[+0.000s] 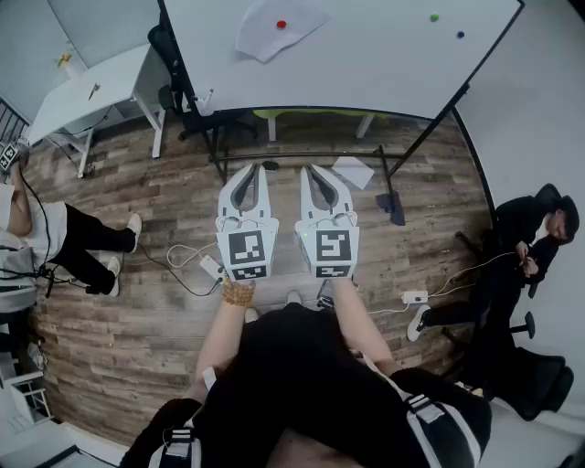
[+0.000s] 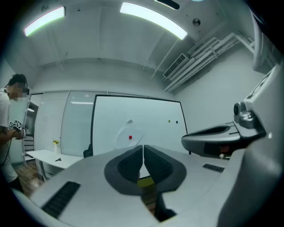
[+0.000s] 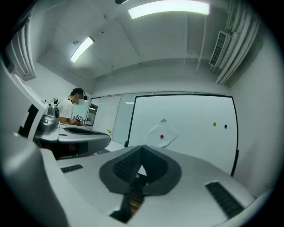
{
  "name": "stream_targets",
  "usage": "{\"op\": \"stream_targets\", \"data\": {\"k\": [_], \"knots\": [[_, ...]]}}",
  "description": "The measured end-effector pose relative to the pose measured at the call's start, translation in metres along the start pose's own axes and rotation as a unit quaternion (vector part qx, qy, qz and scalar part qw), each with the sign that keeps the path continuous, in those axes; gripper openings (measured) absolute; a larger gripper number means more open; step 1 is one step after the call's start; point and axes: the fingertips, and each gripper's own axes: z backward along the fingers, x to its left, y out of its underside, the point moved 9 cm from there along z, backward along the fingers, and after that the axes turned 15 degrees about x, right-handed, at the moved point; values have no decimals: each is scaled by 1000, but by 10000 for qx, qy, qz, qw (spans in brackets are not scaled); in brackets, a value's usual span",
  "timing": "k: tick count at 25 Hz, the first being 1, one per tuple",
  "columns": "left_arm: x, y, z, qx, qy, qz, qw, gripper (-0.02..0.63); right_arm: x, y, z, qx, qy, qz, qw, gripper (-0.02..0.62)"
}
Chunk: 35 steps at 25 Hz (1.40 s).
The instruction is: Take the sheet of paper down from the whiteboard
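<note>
Paper is the whole matter here: a thin white sheet of paper (image 1: 274, 32) hangs askew on the large white whiteboard (image 1: 384, 64), left of the board's middle. One small round red magnet (image 1: 281, 24) set near the sheet's centre holds it there. Its edges look free, and one upper corner seems folded or curled away from the board.

I judge it very light and limp, easy to crease or tear, with smooth faces that give little to grip; it will likely flop once freed. The red magnet is the hard part, small and probably slick. Since it clamps the sheet, tugging the paper alone risks ripping it around that spot. The sensible hold, to my mind, is a loose lower edge or corner for one tool, while the other nips the magnet off or slides it aside.

A green magnet (image 1: 434, 16) and a blue magnet (image 1: 460, 35) sit well apart from the sheet, to the right on the board.

Both tools are well short of the board, side by side and level. The left gripper (image 1: 257, 174) has its dark pads pressed together with nothing between them, and the right gripper (image 1: 312, 174) is likewise closed and empty.

Below the board's black stand (image 1: 425, 132), another white sheet (image 1: 352, 171) lies on the wood-plank floor (image 1: 164, 210).
</note>
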Motion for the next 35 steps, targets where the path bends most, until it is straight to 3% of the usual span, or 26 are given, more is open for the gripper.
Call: {"op": "stream_targets", "data": {"k": [15, 25, 35], "knots": [[-67, 4, -28, 190, -73, -42, 9998, 18, -62, 37, -2, 161, -445, -183, 9987, 0], [-62, 11, -49, 276, -22, 77, 9996, 18, -66, 39, -21, 177, -544, -264, 9980, 0], [-43, 10, -96, 225, 229, 284, 9991, 17, -71, 28, -54, 267, -312, -26, 9992, 0]]}}
